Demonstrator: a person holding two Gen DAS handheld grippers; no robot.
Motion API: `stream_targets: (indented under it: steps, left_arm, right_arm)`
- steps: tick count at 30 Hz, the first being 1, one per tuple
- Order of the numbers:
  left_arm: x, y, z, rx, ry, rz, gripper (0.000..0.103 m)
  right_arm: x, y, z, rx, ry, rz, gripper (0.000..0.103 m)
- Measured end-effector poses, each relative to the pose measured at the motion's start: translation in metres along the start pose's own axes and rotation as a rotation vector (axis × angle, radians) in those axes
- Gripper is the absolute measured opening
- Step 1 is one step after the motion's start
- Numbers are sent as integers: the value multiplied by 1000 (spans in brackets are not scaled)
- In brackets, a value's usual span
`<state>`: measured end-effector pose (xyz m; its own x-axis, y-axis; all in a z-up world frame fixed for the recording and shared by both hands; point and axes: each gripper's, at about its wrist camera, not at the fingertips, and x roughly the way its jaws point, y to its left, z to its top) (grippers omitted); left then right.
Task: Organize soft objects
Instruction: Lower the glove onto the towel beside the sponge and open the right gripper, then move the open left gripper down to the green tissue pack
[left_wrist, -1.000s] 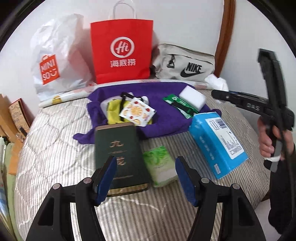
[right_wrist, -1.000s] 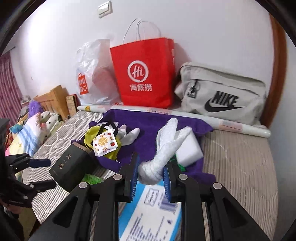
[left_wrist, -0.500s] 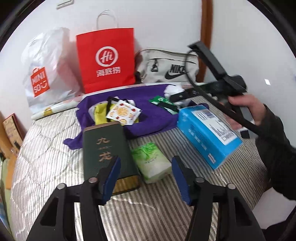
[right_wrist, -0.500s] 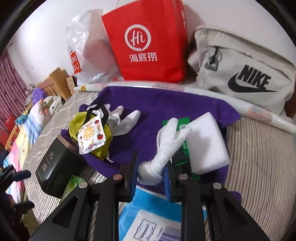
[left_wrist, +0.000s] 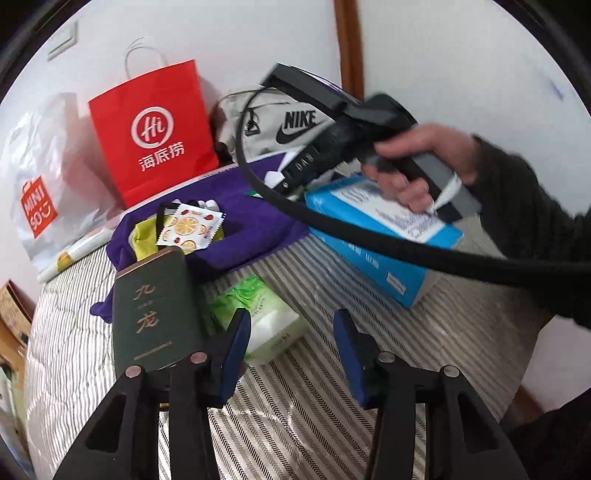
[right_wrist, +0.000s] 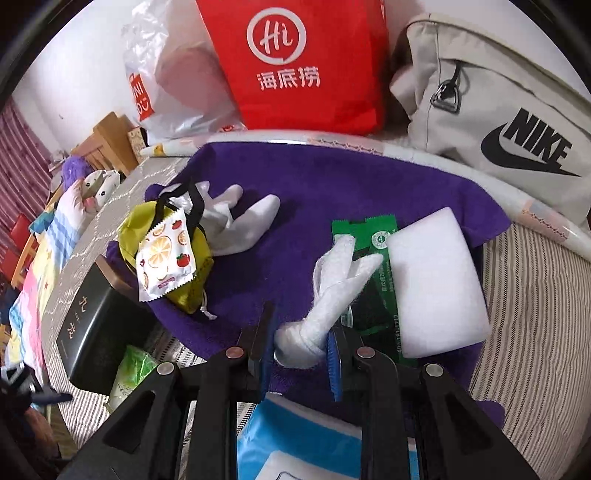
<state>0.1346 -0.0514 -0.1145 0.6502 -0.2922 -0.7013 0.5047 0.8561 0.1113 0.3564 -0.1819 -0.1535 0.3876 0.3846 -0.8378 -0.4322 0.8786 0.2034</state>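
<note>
Bed (left_wrist: 369, 424), striped quilt: carries everything. Purple towel (right_wrist: 369, 192): spread at the far side, my collecting ground for soft goods. White sock (right_wrist: 332, 288): pinched at its cuff in my right tongs (right_wrist: 300, 356), toe drooping over the green sachet (right_wrist: 369, 236) beside the white sponge (right_wrist: 436, 280); I should lower it onto bare purple before letting go. Green tissue pack (left_wrist: 258, 317): beside the dark tin (left_wrist: 151, 306); my left tongs (left_wrist: 291, 354) are closing, nothing gripped yet; centre both pads first.

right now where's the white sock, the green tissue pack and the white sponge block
white sock (right_wrist: 334, 291), right wrist view, on its ribbed middle above the jaws
green tissue pack (left_wrist: 258, 314), left wrist view, on its top face
white sponge block (right_wrist: 437, 280), right wrist view, on the middle of its flat top
</note>
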Motion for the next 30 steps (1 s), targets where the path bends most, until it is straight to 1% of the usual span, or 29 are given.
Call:
stream_targets:
  steps: [6, 7, 8, 13, 15, 17, 18, 19, 20, 23, 25, 27, 30]
  left_arm:
    - [10, -5, -3, 43, 2, 23, 43]
    - [13, -5, -4, 49, 6, 25, 41]
    - [15, -5, -5, 54, 10, 25, 38]
    - [29, -3, -7, 62, 38, 14, 36]
    - [33, -2, -8, 62, 46, 16, 34]
    - [35, 0, -10, 58, 49, 13, 32]
    - [37, 0, -11, 60, 52, 12, 31]
    - [38, 0, -12, 62, 56, 13, 29]
    - [39, 0, -13, 62, 57, 13, 26]
    - [39, 4, -13, 50, 56, 8, 20]
    - [38, 7, -13, 31, 51, -15, 15]
    - [38, 9, -13, 17, 49, -25, 12]
    - [35, 9, -12, 12, 36, -18, 10]
  right_arm:
    - [4, 3, 2, -16, 16, -7, 25]
    - [5, 3, 2, -16, 18, -9, 25]
    - [6, 2, 2, -14, 19, -10, 25]
    - [7, -2, 3, 2, 23, -35, 28]
    - [5, -2, 4, -7, 22, -48, 34]
    - [-1, -1, 2, -16, -2, -56, 45]
    - [-4, -1, 1, -20, -12, -58, 48]
    - [-7, -1, 1, -22, -20, -57, 53]
    - [-11, -1, -1, -23, -33, -55, 55]
    - [-23, -2, -4, -18, -66, -43, 55]
    - [-32, -5, -7, -3, -88, -31, 56]
    - [-40, -8, -11, 9, -106, -18, 56]
    - [-51, -11, -16, 22, -124, -17, 56]
